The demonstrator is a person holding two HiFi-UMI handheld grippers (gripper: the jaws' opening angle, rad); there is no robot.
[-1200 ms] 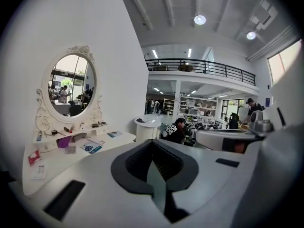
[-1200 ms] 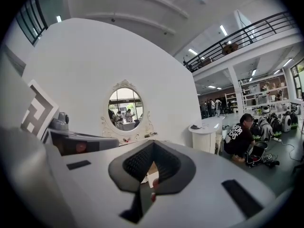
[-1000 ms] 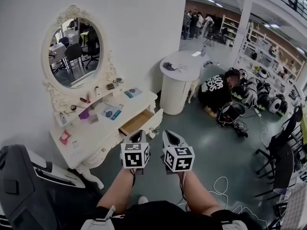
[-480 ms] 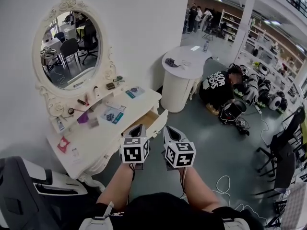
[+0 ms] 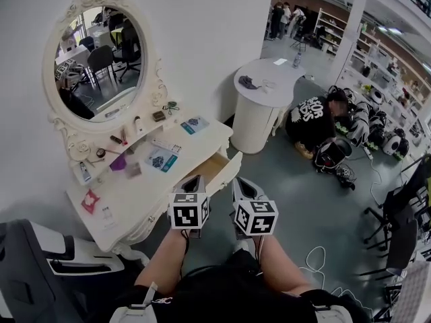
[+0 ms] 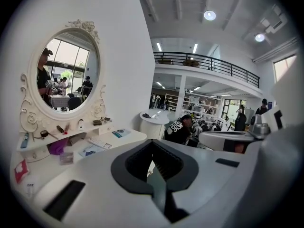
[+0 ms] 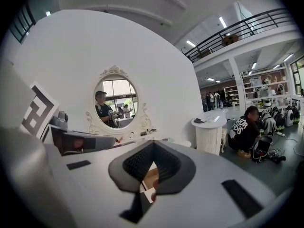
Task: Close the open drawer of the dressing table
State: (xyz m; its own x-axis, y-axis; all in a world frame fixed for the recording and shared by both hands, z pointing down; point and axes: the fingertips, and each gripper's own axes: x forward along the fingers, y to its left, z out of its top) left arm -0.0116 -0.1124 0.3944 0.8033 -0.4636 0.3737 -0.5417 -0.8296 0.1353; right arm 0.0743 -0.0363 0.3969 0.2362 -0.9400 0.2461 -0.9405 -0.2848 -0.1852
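The drawer [image 5: 213, 168] stands pulled out from the right front of the white dressing table [image 5: 135, 195]. The left gripper [image 5: 194, 181] and right gripper [image 5: 244, 188] hang side by side just before it, possibly not yet touching its front. Both have their jaws closed together and hold nothing.

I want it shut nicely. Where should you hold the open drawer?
Its white front panel, from the floor side: the drawer stands pulled out with that flat face outward, so pushing squarely on its middle should probably slide it in.
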